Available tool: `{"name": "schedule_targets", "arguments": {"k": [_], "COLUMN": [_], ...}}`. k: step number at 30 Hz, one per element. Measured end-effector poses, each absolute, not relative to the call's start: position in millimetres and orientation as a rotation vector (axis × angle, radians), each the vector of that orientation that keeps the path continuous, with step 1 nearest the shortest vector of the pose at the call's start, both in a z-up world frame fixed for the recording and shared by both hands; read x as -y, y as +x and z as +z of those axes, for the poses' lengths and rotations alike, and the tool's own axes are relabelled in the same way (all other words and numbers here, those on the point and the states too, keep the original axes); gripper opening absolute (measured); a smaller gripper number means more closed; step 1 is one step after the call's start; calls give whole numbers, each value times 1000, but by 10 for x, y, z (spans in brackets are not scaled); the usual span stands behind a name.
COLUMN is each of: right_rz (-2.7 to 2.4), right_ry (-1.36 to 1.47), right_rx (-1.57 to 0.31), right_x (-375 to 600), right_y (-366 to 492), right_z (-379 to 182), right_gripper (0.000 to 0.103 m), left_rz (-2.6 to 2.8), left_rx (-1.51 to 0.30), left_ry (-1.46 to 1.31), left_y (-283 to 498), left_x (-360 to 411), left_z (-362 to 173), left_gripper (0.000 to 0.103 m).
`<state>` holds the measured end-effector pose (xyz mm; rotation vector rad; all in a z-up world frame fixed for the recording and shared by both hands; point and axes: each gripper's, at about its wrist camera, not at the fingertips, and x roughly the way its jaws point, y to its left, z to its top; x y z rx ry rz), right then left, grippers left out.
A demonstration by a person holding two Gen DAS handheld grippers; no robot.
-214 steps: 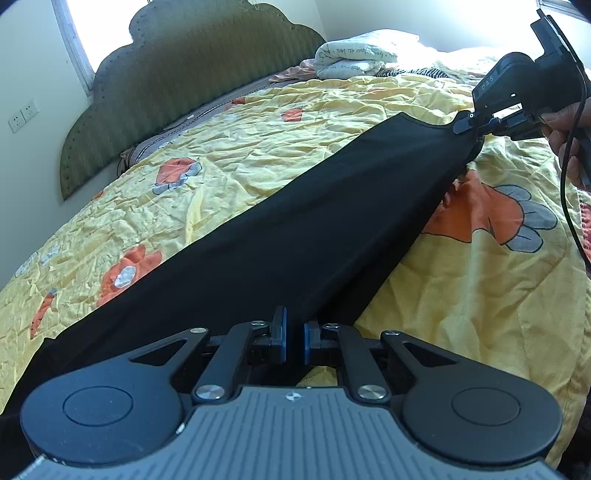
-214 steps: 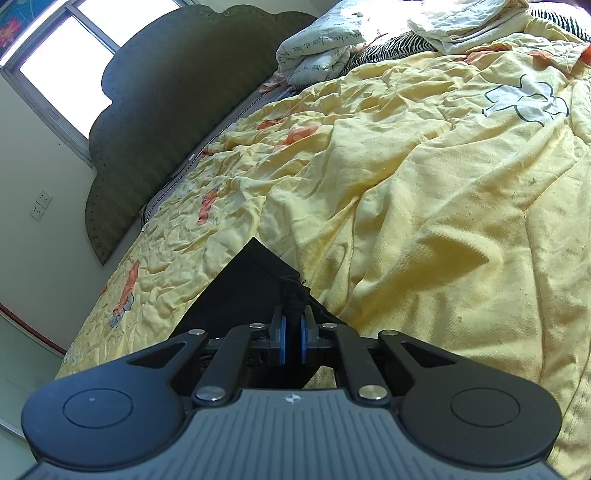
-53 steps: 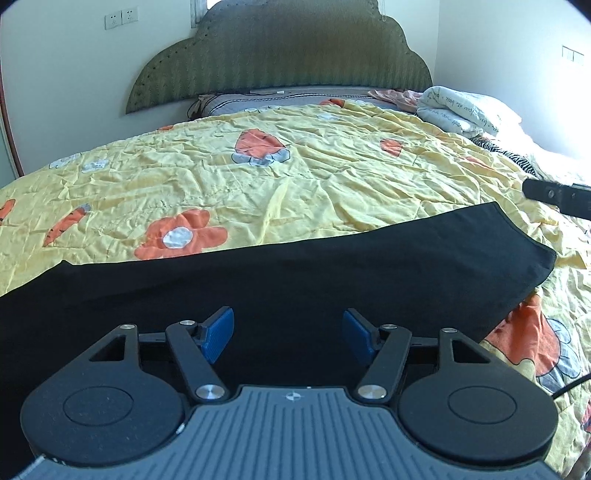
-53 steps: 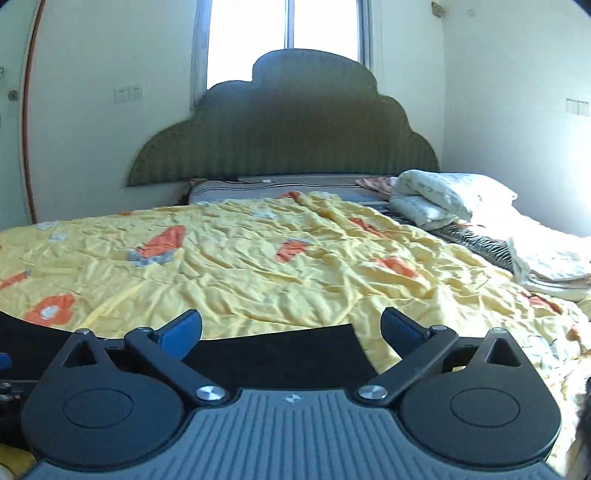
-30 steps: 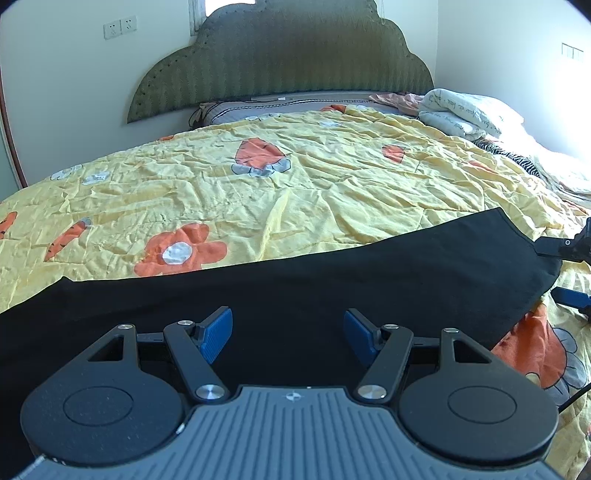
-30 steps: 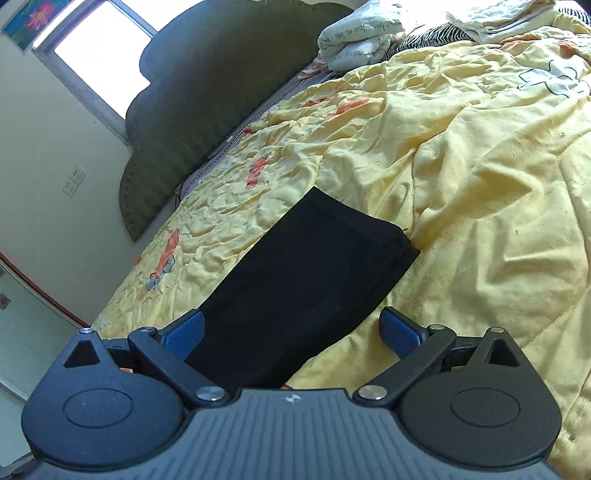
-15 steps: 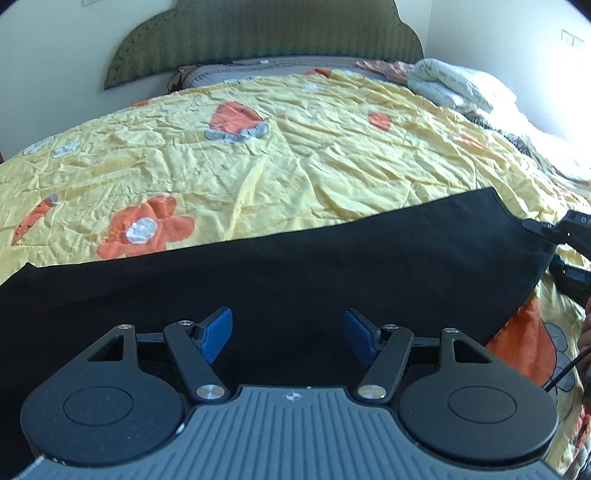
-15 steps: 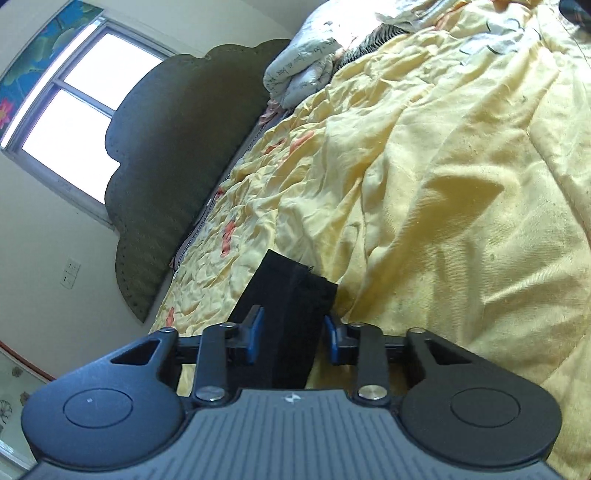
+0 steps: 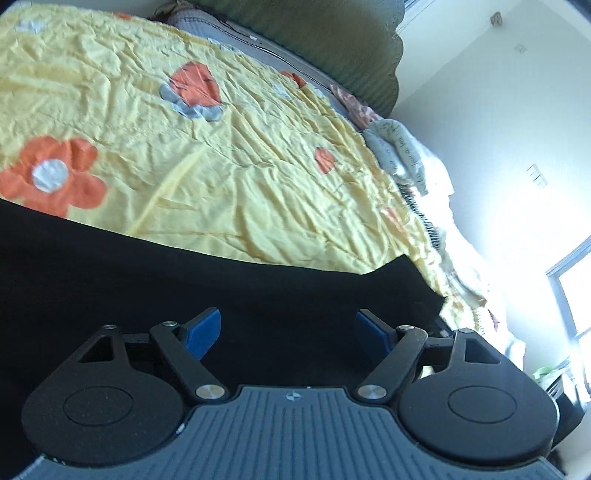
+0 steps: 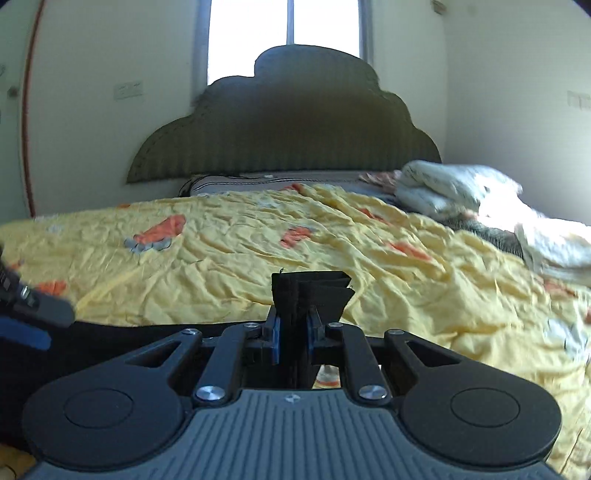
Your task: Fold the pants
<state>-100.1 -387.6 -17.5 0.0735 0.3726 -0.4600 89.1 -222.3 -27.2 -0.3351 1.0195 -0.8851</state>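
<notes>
So there's one pair of black pants [image 9: 184,280] lying across the yellow flowered bedspread [image 9: 258,184], stretched left to right. The right gripper [image 10: 293,341] is clamped down on the leg end of it, with several layers of hem sticking up between the two blue pads [image 10: 275,341]. The left gripper [image 9: 288,330] hangs over the dark fabric with its two fingers spread wide, holding nothing. One green scalloped headboard [image 10: 284,129] stands at the back, and one window [image 10: 284,33] sits above it. There's a pile of white bedding [image 10: 458,190] off to the right; I can't tell how many pieces are in it.
</notes>
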Motion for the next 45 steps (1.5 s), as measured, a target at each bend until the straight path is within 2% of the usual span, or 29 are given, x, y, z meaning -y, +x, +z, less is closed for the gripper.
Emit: {"name": "schedule_targets", "arguments": {"k": [7,13,15,18,20,21,22,24,27,29,30,33,35,36,42,45], "right_rz": [-358,-298,-278,-264,-255,-256,-254,-260,-279,-293,-295,-313,-314,-321,-363,-379], "right_ry": [-192,-285,-311,-353,-368,-370,-371,-382,-420,-435,-446,-454,-423,-401,-417,-504], "right_rx": [-402,-424,-427,-438,-451,-455,-462,-480,-488,-505,-496,-518,-525,-530,-530,-574], "right_x": [3232,3025,2989,2954,2940,2943,2943,2938,2905,2892,2877,2841,2849,2889,2948,2947], "right_y": [-975,-1032,-1053,-1057,-1059,-1052,-1041,-996,-939,-886,-874,-773,-729,-710,-791,-771], "right_z": [-232,-330,-353,-390,-415,-425,-433,-454,-486,-503,-507,-531,-526,-509,-383,-408], "right_gripper": [13,13,13,13,13,13,13,16,29,62,63,61,37,34,33,33], "left_rz": [-1028,-1013,-1002,-996,-992,-990,-996,-1002,-1003,-1004,-1007,-1003,-1004,-1003,-1016,-1030], "left_rx": [-1191,-1348,-1350,-1337,-1331,-1331,-1329,-1325,-1305,-1295,-1288,-1287,-1283,-1281,-1266,-1255], "left_ry": [-580,-699,-708,-684,-639,-607,-581,-544,-509,-495,-492,-480,-481,-475,-479,-479], "left_y": [1127,1290,1328,1378,1383,1370,1352,1308,1257,1241,1233,1222,1228,1226,1213,1186], "left_x": [2756,3133,3178,3209,3233,3253,3278,3315,3323,3325,3330,3318,3315,3328,3262,3233], "left_z": [-504,-862,-911,-892,-863,-857,-856,-864,-864,-859,-852,-855,-860,-865,-850,-826], "left_gripper": [88,85,78,61,44,40,31,27,26,27,27,27,27,26,23,15]}}
